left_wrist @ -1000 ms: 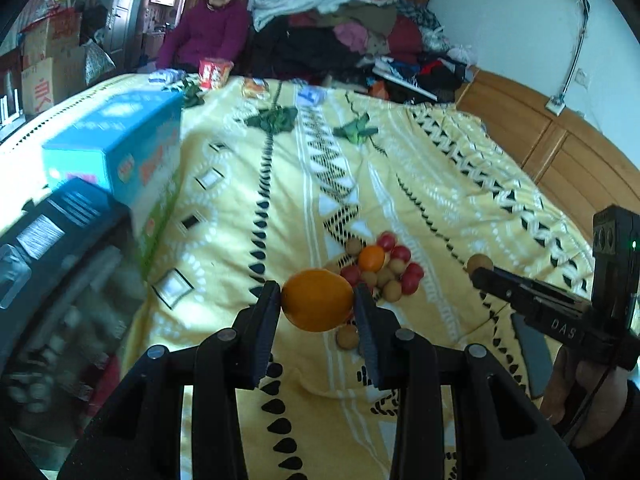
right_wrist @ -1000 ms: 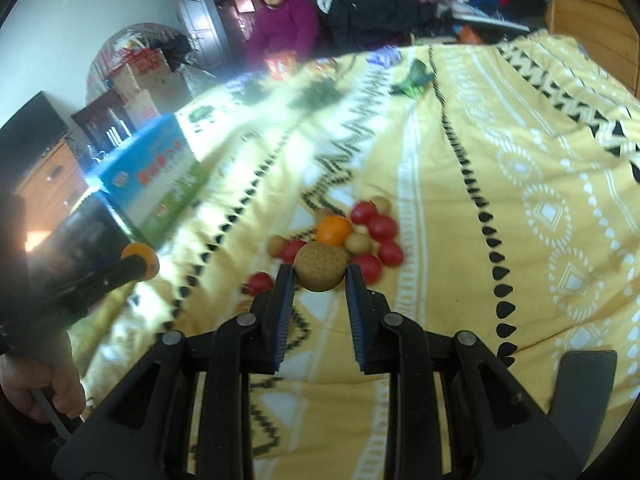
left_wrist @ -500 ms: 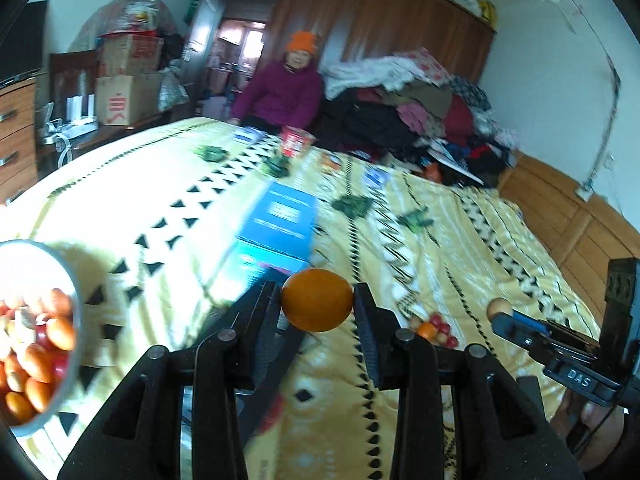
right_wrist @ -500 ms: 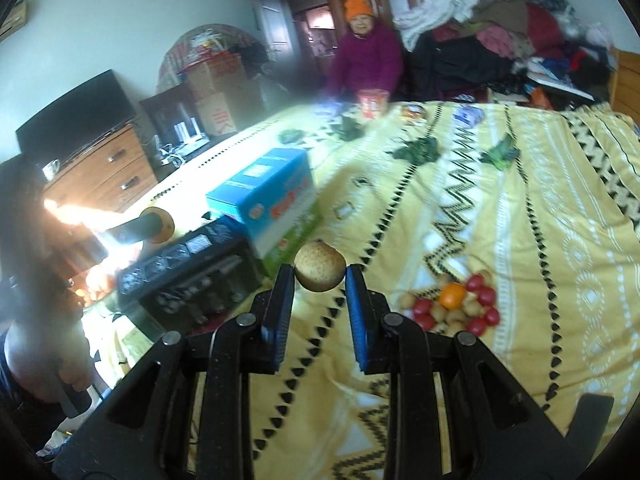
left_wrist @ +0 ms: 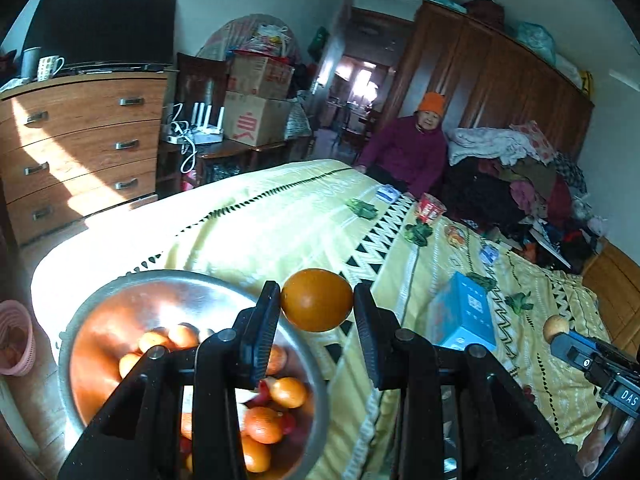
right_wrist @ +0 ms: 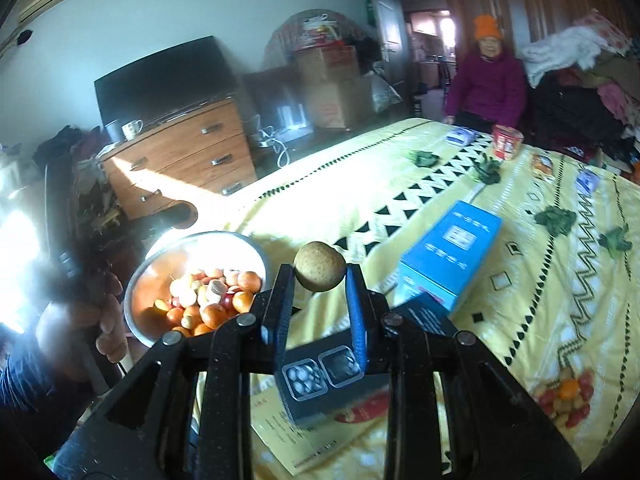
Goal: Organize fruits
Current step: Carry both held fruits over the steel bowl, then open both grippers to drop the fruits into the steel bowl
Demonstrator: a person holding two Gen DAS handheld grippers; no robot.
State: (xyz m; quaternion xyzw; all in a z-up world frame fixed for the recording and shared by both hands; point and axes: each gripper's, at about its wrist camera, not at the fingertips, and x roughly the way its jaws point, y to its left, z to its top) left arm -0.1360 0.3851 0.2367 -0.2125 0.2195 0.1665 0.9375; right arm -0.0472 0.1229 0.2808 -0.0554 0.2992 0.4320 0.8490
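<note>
Orange [left_wrist: 317, 300] pinched by left gripper [left_wrist: 316, 320]; right gripper [right_wrist: 320, 300] pinches brownish fruit [right_wrist: 319, 266], perhaps longan.

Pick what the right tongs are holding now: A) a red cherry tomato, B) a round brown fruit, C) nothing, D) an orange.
B: the right tongs are shut on a round brown fruit, while the orange sits in the left tongs.

Sunlit wooden dresser [left_wrist: 84, 144] under a dark TV [left_wrist: 100, 26], brown wardrobe [left_wrist: 500, 80] by the doorway [left_wrist: 356, 80]
</note>
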